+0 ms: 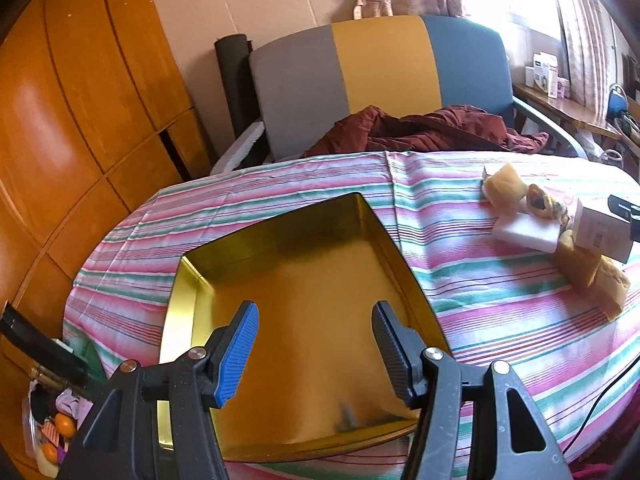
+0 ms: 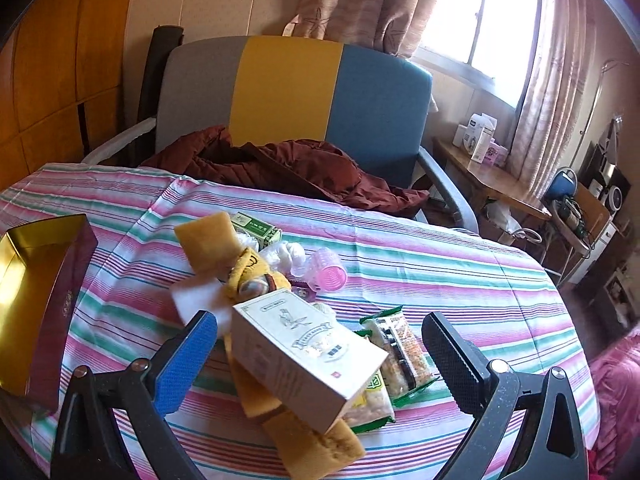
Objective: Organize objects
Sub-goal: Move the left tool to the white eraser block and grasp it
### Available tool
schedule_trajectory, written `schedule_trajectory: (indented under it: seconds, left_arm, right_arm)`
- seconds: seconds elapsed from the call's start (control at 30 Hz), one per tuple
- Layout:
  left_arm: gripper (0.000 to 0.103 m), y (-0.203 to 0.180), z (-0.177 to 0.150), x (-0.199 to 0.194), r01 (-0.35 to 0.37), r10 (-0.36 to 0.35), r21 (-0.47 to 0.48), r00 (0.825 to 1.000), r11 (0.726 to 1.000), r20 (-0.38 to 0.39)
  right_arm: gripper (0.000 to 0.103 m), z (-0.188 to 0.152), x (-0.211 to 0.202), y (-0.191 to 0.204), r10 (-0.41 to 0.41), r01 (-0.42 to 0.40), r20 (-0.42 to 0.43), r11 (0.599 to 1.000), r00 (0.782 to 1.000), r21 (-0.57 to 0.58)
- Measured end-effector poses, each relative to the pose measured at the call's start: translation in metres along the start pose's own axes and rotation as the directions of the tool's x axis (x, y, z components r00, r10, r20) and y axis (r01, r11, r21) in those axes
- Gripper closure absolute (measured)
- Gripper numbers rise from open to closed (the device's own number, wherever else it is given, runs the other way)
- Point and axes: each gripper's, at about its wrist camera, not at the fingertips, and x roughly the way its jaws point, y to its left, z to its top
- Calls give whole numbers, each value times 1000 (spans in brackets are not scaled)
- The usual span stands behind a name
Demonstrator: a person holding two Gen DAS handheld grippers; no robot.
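While my right fingers (image 2: 320,364) stand wide apart and empty, the pale carton (image 2: 308,356) lies right between them, long axis slanting away to my left. My left fingers (image 1: 314,354), also parted and empty, hover over the bare gold tin (image 1: 192,276), well left of that clutter on the surface (image 2: 460,272).

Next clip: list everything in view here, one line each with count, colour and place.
tin box: one, gold inside, maroon outside, empty, table's left
cream carton: one, printed, atop the pile, between right claw's fingers, not gripped
sponges: several, tan
white block: one, under the sponges
green box: one, behind pile
pink hair roller: one
snack packets: two, green-edged
striped tablecloth: one
armchair: grey, yellow, blue
maroon garment: on chair
left claw: open over tin
right claw: open
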Motion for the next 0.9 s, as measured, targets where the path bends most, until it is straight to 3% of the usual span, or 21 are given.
schedule_trajectory:
  seconds: [0.17, 0.3, 0.4, 0.5, 0.67, 0.77, 0.83, 0.9]
  left_arm:
    - [43, -13, 5, 5, 36, -36, 27, 999, 999, -7]
    - [43, -28, 11, 13, 135, -132, 42, 990, 990, -53]
    - [43, -38, 13, 18, 257, -254, 33, 964, 966, -76]
    - [42, -50, 16, 24, 381, -378, 9, 920, 924, -104]
    - [41, -76, 24, 41, 439, -433, -15, 880, 898, -193]
    - [41, -88, 29, 47, 469, -460, 1, 866, 883, -196]
    - [43, -94, 33, 53, 506, -496, -7, 842, 863, -212]
    - [43, -99, 41, 63, 550, -545, -49, 806, 834, -230]
  right_arm:
    - [0, -2, 4, -7, 35, -35, -11, 998, 999, -50]
    - [0, -3, 6, -10, 88, -91, -30, 990, 996, -108]
    - [0, -3, 9, -15, 107, -113, -48, 981, 993, -156]
    - [0, -3, 15, -16, 113, -125, -74, 973, 991, -196]
    - [0, -2, 42, -11, 109, -150, -158, 950, 981, -275]
    - [0, -3, 59, -7, 133, -196, -218, 935, 967, -297]
    - [4, -5, 64, -6, 151, -222, -241, 926, 959, -304]
    - [17, -6, 64, -3, 173, -249, -252, 917, 952, -312]
